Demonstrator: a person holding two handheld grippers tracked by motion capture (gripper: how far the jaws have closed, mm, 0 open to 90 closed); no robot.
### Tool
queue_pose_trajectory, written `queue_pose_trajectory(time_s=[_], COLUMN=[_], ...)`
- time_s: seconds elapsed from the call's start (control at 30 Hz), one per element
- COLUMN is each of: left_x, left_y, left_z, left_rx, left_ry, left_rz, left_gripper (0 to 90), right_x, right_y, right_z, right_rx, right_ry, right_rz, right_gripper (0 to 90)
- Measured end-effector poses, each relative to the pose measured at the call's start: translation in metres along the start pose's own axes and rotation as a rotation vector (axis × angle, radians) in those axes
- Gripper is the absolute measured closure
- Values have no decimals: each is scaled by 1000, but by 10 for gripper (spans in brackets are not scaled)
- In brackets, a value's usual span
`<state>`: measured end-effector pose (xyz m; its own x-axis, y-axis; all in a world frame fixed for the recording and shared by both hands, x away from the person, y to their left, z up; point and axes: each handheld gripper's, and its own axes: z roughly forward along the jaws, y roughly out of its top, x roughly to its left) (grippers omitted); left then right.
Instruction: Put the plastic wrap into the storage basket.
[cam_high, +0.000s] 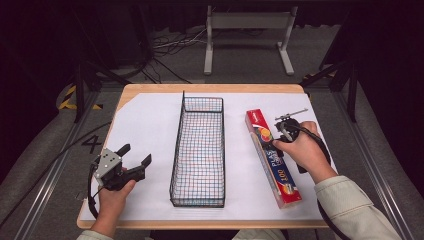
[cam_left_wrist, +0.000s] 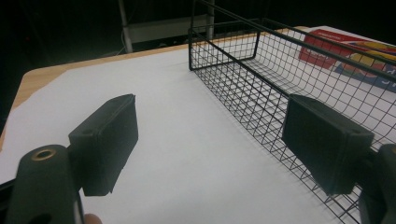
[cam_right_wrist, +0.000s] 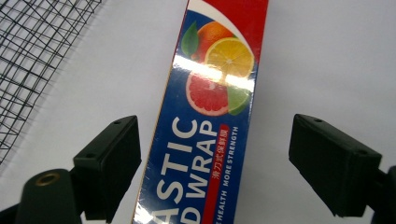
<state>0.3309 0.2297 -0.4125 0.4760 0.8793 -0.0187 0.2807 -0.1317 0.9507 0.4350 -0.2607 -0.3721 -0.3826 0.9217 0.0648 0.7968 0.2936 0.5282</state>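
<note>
A long red and blue plastic wrap box (cam_high: 272, 157) lies flat on the white sheet, right of a black wire basket (cam_high: 198, 145). My right gripper (cam_high: 274, 134) hovers over the box's far half, open. In the right gripper view the box (cam_right_wrist: 212, 116) runs between the two jaws, which stand wide on either side without touching it. My left gripper (cam_high: 135, 155) is held low at the front left, open, with nothing between its jaws. In the left gripper view the basket (cam_left_wrist: 261, 79) stands just to the right of the jaws, and the box (cam_left_wrist: 355, 56) shows beyond it.
A white sheet (cam_high: 145, 130) covers most of the wooden table (cam_high: 210, 89). The basket is empty. Bare sheet lies between the left gripper and the basket. Beyond the table stand a metal frame (cam_high: 247, 35) and cables on the floor.
</note>
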Motion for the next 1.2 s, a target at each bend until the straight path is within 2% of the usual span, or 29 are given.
queue_pose_trajectory(time_s=[0.1,0.6,1.03,1.2], left_x=[-1,0,1,1], left_y=[0,-1,-2,-2], left_z=[1,1,2,2], left_rx=[11,14,24,25], left_ry=[29,20,17,24], left_rz=[15,15,11,15], left_gripper=[190,188,188,188], right_x=[1,7,15,17], right_y=[0,0,6,7], right_z=[7,33,44,48], right_rx=[6,88,148,186], right_ry=[-5,-38,-81,-114], right_rz=[6,25,29,32], right_gripper=[174,170,179,246])
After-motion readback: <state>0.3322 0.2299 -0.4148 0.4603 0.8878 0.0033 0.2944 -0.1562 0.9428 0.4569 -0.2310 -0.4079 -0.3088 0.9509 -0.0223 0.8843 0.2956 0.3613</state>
